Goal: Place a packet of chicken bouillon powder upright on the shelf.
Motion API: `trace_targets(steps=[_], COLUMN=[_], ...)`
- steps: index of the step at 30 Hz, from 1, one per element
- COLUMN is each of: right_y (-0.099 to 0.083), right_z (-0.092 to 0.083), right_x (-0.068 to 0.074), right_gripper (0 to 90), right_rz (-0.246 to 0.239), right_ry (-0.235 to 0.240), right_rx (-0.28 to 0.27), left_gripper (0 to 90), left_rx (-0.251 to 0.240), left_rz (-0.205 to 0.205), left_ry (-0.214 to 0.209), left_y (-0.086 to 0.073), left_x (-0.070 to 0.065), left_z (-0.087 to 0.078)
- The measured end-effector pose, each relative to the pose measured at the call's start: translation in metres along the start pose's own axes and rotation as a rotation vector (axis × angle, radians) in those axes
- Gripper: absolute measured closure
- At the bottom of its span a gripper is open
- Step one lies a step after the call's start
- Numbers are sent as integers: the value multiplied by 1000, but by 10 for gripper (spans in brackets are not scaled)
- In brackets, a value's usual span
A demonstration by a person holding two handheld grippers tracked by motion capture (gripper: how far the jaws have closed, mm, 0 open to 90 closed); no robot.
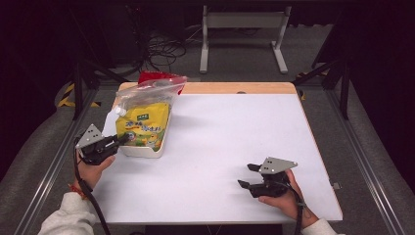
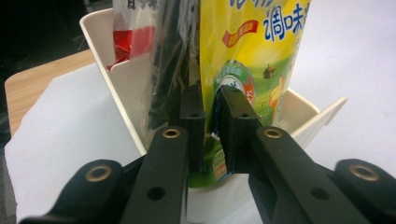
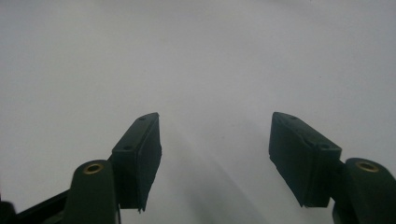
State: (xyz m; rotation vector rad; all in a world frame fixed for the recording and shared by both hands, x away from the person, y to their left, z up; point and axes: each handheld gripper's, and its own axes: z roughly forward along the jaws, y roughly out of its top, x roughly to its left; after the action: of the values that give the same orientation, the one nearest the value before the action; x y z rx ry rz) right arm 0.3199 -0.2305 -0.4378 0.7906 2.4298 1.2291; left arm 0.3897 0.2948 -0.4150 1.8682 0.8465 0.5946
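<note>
Right gripper (image 1: 248, 175) sits closest to the camera, down around 5 o'clock on the table (image 1: 220, 147), and it's doing nothing: jaws spread wide with only bare white surface between them, hand resting low. I'd say it's parked there to stay out of the way while my other hand works. Left gripper (image 1: 123, 138) is over at 9 o'clock, poking level into the near end of the bin (image 1: 142, 149), and in the left gripper view its jaws are pinched together on the lower edge of the yellow pouch (image 2: 252, 56), pads pressing the foil from both sides. That pouch stands upright in the white bin at roughly 10 o'clock on the table, leaning a little toward the far side. My guess is I grabbed it low and from the end because that's the corner sticking out past the bin wall, so there's something to bite without crushing the spout up top. Just behind the pouch, toward 11 o'clock, there's a clear zip bag (image 1: 151, 88) with something red (image 1: 152, 76) inside, also propped in the bin, and it's touching the pouch, so pulling one could drag the other. Count: two grippers, one bin, one yellow pouch, one zip bag. Can't tell if anything else is tucked down in the bin.
</note>
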Motion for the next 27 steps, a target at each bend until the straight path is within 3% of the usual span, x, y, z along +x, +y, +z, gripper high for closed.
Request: trace_targets(steps=[10, 14, 27], right_y=[2, 3, 4], right_z=[-3, -5, -6], right_x=[-1, -2, -2], right_gripper=[341, 341, 342], right_rz=[-8, -6, -13], right_ry=[-11, -15, -18], right_rx=[-10, -16, -17], left_gripper=[739, 723, 650], left_rx=[-55, -106, -138], left_rz=[-10, -25, -19], left_ry=[25, 29, 49], left_y=[4, 6, 6], left_x=[-9, -13, -27], left_z=[-14, -22, -37])
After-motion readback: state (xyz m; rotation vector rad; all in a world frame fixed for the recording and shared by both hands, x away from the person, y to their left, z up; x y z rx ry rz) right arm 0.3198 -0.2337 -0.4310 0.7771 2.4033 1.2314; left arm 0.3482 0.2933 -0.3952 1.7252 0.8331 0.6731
